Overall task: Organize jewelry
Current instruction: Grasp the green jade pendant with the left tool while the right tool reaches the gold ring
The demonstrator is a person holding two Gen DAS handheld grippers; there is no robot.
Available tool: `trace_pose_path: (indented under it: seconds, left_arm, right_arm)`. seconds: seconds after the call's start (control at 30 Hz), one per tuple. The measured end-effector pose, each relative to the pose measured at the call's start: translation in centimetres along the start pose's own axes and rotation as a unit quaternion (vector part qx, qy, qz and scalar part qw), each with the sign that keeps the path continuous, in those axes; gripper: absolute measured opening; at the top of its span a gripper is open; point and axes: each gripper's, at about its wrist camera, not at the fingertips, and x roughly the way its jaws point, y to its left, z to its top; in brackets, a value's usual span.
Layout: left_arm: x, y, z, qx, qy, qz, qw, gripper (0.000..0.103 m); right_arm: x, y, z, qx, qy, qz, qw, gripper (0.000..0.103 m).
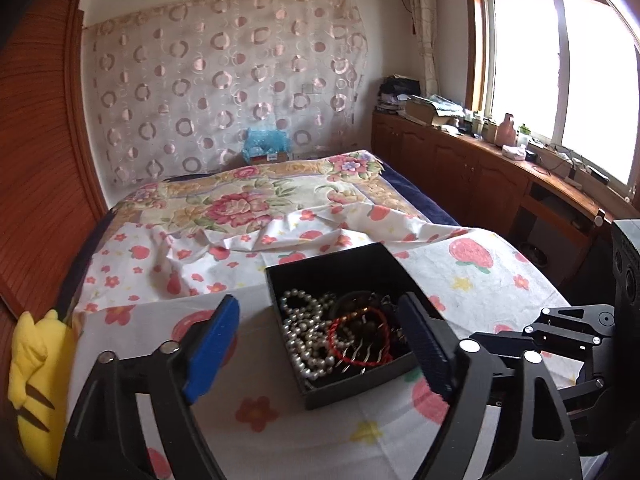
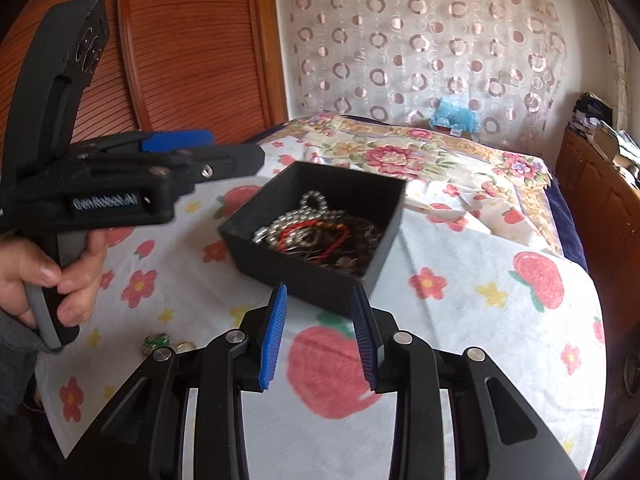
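A black open box (image 1: pixel 288 276) sits on a strawberry-print cloth (image 1: pixel 472 280) on the bed. It holds a pearl necklace (image 1: pixel 302 332), a red cord bracelet (image 1: pixel 356 340) and dark bead strands. My left gripper (image 1: pixel 320 316) is open and empty, hovering over the box's near left side. In the right wrist view the box (image 2: pixel 320 276) lies just ahead of my right gripper (image 2: pixel 320 300), which is open and empty. The left gripper (image 2: pixel 200 148) is seen from the side there, held by a hand. A green brooch (image 2: pixel 156 342) and a gold ring (image 2: pixel 186 346) lie on the cloth, left of the right gripper.
A yellow plush toy (image 1: pixel 36 380) lies at the bed's left edge by a wooden headboard (image 1: pixel 40 140). A floral quilt (image 1: pixel 248 196) covers the far bed. A wooden cabinet (image 1: pixel 480 168) with clutter runs under the window on the right.
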Motion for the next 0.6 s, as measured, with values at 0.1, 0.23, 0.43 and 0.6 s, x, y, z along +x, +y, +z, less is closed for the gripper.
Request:
trace_pose_path:
  seconds: [0.1, 0.23, 0.43, 0.6]
  left_arm:
    - [-1.2, 1.2, -0.9, -0.004, -0.005, 0.008, 0.9999, 0.095]
    - [-2.2, 2.8, -2.4, -0.01, -0.004, 0.015, 0.9998, 0.095]
    - [-3.2, 4.5, -5.3, -0.008, 0.014, 0.025, 0.9996, 0.095]
    - [-3.4, 5.2, -8.1, 0.002, 0.054, 0.024, 0.9982, 0.095]
  right_arm:
    - [0.1, 1.2, -0.5, -0.01, 0.005, 0.01, 1.0, 0.036]
    - [0.2, 3.2, -1.0, -0.029, 0.013, 0.024, 0.999, 0.036]
    - [0.8, 6.0, -1.9, -0.055, 0.03, 0.046, 0.997, 0.036]
    - [2.1, 8.2, -2.8, -0.078, 0.061, 0.06, 0.993, 0.036]
